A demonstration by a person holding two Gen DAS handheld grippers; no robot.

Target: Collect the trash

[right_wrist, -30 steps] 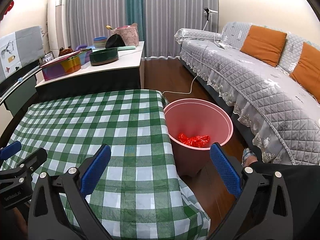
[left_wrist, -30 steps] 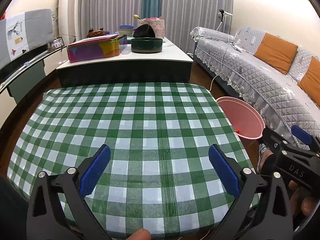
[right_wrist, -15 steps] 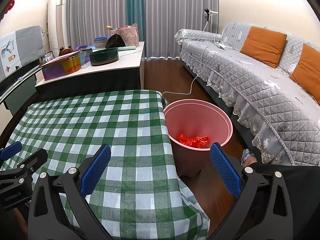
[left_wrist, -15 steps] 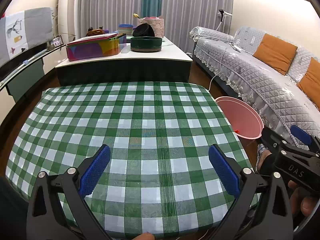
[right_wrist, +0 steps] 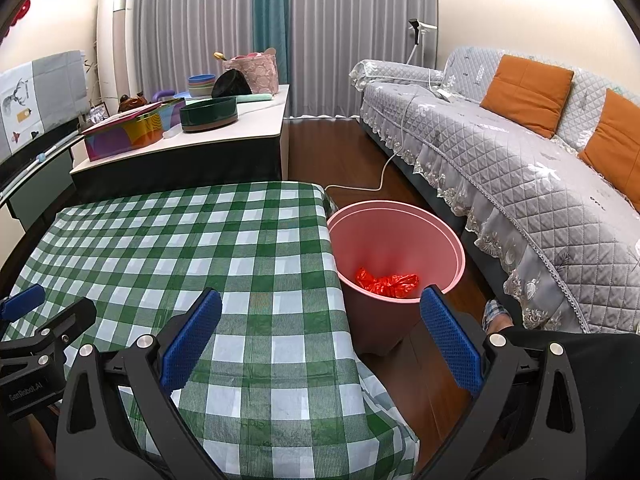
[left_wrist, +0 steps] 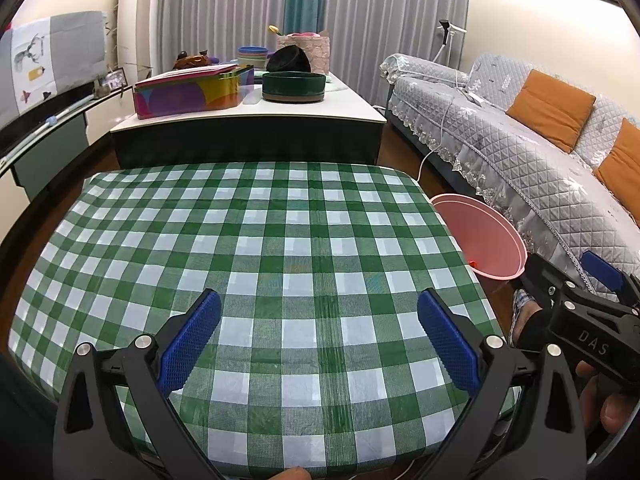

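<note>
Beside the table [right_wrist: 240, 248], off its right edge, one pink bin [right_wrist: 456, 240] is seen on the floor, and one crumpled red wrapper [right_wrist: 386, 282] lies at its bottom. Both hand-held grippers are held released, jaws spread wide, nothing gripped: the left hand-held gripper [left_wrist: 318, 342] hangs over the near half of the checked cloth, the right hand-held gripper [right_wrist: 320, 342] over the table's right edge, with the bin ahead and slightly right of it. No trash is visible on the cloth in either view, so the collecting is judged to be finished or nearly so. Any further drop would be made ahead and to the right, and the right hand-held gripper is clearly the nearer one; the left is well apart from the bin. The wrapper's long axis runs roughly left to right in the right wrist view. Two hand-held grippers, one bin, one wrapper are counted.
</note>
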